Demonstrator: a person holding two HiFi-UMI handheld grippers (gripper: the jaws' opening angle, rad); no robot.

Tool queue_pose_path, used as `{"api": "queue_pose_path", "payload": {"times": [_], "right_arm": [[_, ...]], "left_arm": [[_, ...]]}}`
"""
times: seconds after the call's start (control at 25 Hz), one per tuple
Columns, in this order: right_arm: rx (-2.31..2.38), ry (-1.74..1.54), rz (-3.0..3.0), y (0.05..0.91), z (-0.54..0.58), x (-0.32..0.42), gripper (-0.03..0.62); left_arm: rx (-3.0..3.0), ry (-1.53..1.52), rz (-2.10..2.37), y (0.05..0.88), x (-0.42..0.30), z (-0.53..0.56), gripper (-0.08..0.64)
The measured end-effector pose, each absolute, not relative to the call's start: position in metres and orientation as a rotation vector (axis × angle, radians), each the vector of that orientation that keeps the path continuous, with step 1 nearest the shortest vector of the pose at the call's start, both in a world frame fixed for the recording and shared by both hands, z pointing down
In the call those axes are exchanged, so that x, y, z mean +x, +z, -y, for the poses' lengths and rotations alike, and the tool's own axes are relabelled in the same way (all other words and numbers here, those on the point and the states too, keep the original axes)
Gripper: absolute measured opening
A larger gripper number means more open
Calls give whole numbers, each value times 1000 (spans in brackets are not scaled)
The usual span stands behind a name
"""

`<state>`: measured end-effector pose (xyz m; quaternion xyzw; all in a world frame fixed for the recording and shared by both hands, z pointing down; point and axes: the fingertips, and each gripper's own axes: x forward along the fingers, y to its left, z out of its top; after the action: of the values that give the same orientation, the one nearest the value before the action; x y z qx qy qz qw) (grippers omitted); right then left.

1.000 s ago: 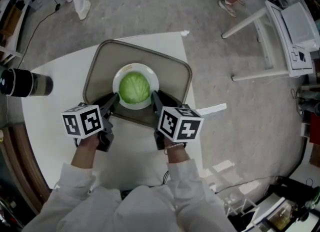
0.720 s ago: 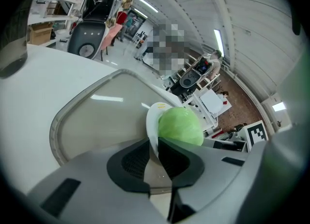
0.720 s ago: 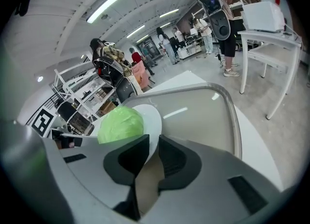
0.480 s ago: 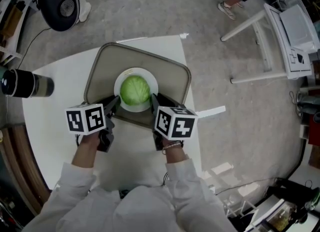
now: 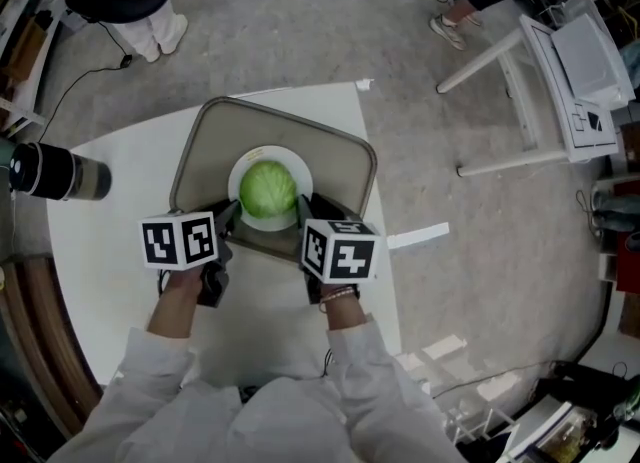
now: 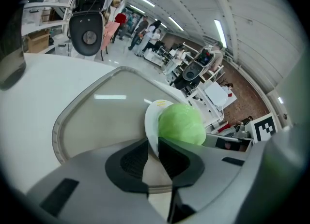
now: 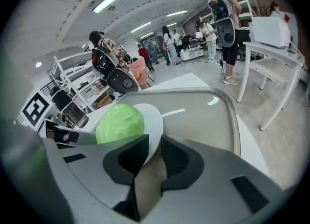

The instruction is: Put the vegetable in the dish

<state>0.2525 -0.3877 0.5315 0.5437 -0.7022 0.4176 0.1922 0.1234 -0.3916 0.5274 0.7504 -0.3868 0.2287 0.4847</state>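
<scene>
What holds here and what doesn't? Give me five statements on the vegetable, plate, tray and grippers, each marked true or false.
1. The cabbage sits on the white plate. True.
2. The plate stands beside the tray. False: it is over the tray's middle, inside its rim.
3. The left gripper has the plate's rim in its jaws. True.
4. The right gripper hangs empty, away from the plate. False: the rim is between its jaws, which have just been opening a little.
5. The cabbage is red. False: it is green.
</scene>
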Motion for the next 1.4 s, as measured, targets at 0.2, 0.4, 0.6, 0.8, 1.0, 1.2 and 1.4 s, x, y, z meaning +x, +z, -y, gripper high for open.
{"api": "queue_pose_path", "payload": {"times": [0.2,0.4,0.6,0.8,1.0,1.2,1.4], "right_arm": [[1542,1100,1967,528,385,255,66],[1550,1056,1997,518,382,261,66],[1567,1007,2020,506,376,262,66],[1633,959,2037,487,366,259,66],[1718,900,2098,450,349,248,66],[1710,903,2351,408,324,215,42],[1707,781,2379,383,286,187,32]], "left_arm": [[1833,563,959,528,121,388,54],[1855,581,985,522,118,388,54],[1910,563,1030,507,111,386,52],[1990,429,1019,473,101,380,52],[2080,300,959,432,90,365,52],[2175,161,862,391,79,341,51],[2248,111,796,362,60,304,31]]}}
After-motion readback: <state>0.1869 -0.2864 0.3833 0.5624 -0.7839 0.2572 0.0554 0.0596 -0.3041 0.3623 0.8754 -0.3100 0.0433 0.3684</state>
